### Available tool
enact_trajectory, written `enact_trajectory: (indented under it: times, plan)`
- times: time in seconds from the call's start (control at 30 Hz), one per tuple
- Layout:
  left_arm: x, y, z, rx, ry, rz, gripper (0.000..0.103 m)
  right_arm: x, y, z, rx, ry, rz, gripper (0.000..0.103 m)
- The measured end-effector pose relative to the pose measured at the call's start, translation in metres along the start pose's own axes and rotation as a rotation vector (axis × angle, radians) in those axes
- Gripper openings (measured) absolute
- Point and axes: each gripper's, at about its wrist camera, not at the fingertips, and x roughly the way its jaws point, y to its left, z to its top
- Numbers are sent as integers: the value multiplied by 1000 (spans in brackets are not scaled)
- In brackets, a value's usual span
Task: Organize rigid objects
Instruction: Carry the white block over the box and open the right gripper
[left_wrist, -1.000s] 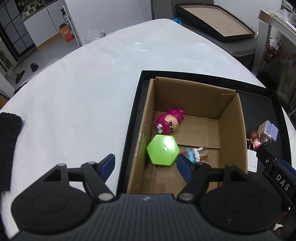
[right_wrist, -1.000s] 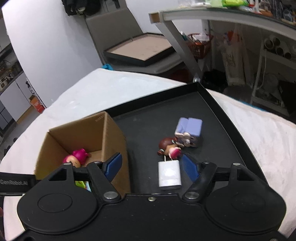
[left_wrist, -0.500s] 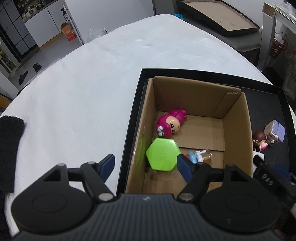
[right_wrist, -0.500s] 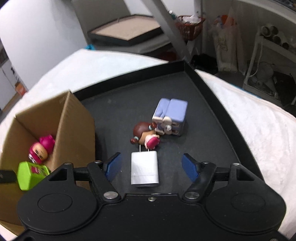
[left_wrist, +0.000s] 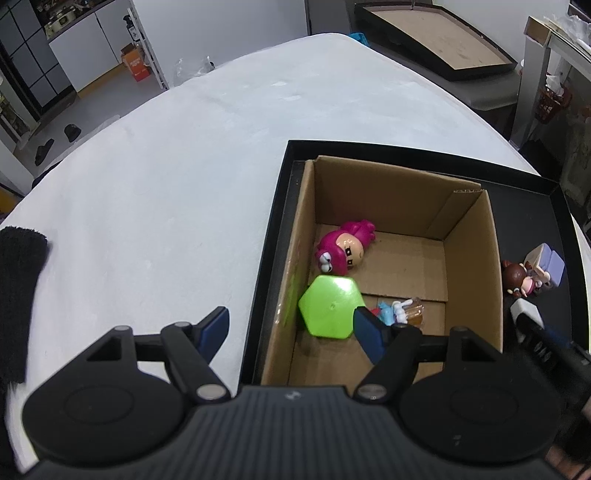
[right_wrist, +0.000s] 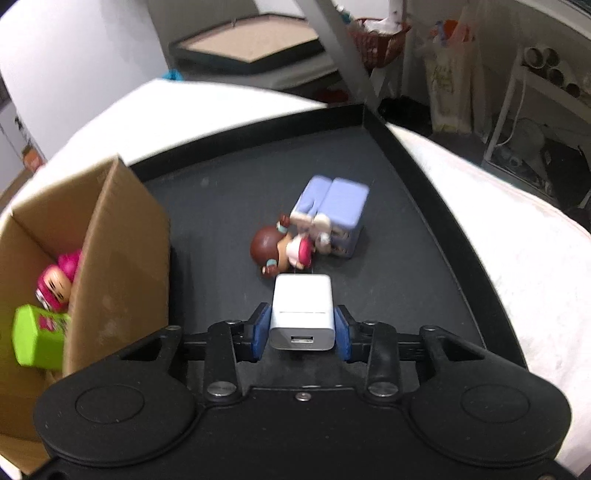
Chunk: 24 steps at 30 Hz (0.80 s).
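My right gripper (right_wrist: 300, 334) is shut on a white USB charger (right_wrist: 302, 312) on the black tray (right_wrist: 424, 229). Just beyond it lie a brown-haired doll figure (right_wrist: 280, 249) and a lilac block toy (right_wrist: 334, 214). A cardboard box (left_wrist: 469, 266) stands in the tray and holds a pink figure (left_wrist: 343, 247), a green hexagonal case (left_wrist: 330, 310) and a small blue toy (left_wrist: 400, 312). My left gripper (left_wrist: 291, 328) is open and empty above the box's near left wall. The charger (left_wrist: 526, 314) and doll (left_wrist: 519, 278) also show in the left wrist view.
The tray lies on a white cloth-covered table (left_wrist: 166, 192). A black cloth (left_wrist: 18, 302) lies at the table's left edge. A second black tray (left_wrist: 439, 40) sits on a far surface. Shelves and bags (right_wrist: 517, 92) stand to the right.
My right gripper moved down and forward and closed on the white charger. My left gripper rose and drew back slightly, still open.
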Motion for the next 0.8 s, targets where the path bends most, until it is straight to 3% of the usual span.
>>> enact_trajectory:
  times: [0.3,0.8]
  plan:
    - [-6,18,-9,-23,-10,-21,73,-29,-8,15,95,-92,83,36]
    - [-8,29,-13,-36,-23,-102,73,-48,11,26,53,-177,149,36]
